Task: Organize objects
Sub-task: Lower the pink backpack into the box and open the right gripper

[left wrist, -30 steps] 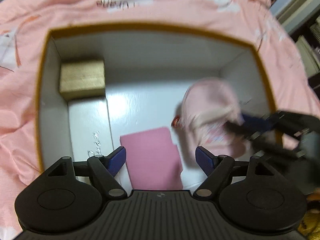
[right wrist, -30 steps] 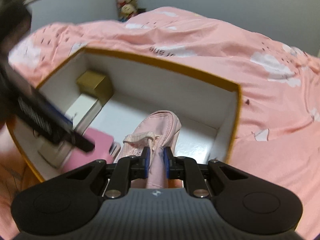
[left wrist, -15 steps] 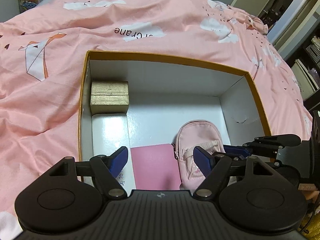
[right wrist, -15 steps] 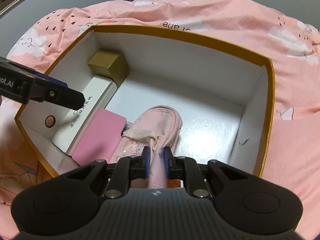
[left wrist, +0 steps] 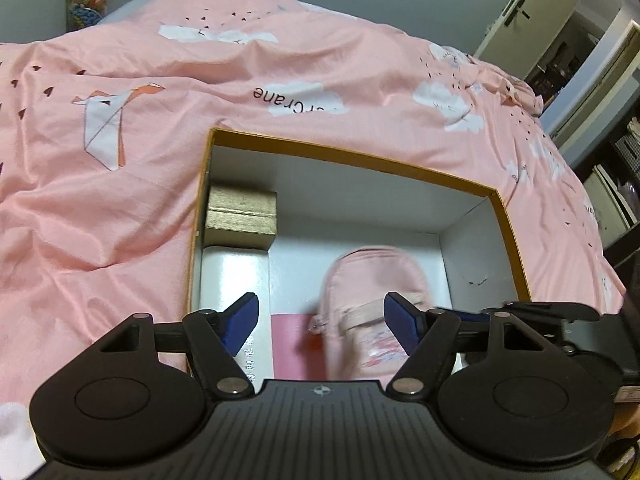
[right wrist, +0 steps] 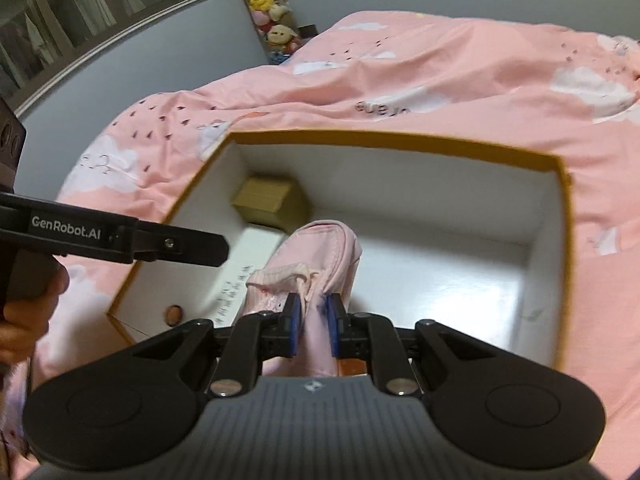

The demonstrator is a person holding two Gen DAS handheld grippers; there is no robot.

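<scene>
An open box with an orange rim point(left wrist: 352, 156) point(right wrist: 360, 138) and white walls lies on the bed. Along its left side sit a gold box point(left wrist: 242, 216) point(right wrist: 266, 196) and a long white box point(left wrist: 234, 276) point(right wrist: 244, 272), with a flat pink case point(left wrist: 292, 344) beside them. My right gripper point(right wrist: 312, 320) is shut on the near end of a pink pouch point(right wrist: 320, 248) point(left wrist: 372, 276), which slants up from the box floor. My left gripper point(left wrist: 322, 320) hangs above the box's near edge. Its jaws are closing and nothing is gripped between them. One of its fingers point(right wrist: 180, 246) shows in the right wrist view.
A pink duvet point(left wrist: 280, 60) with cloud prints surrounds the box. Plush toys point(right wrist: 268, 4) stand at the bed's far corner. A door point(left wrist: 516, 12) and shelves are at the right. A hand point(right wrist: 24, 320) holds the left gripper. The box's right half has bare floor point(right wrist: 460, 280).
My left gripper has drawn back and up from inside the box, and its jaws have narrowed a little. The right gripper has turned, still shut on the pouch.
</scene>
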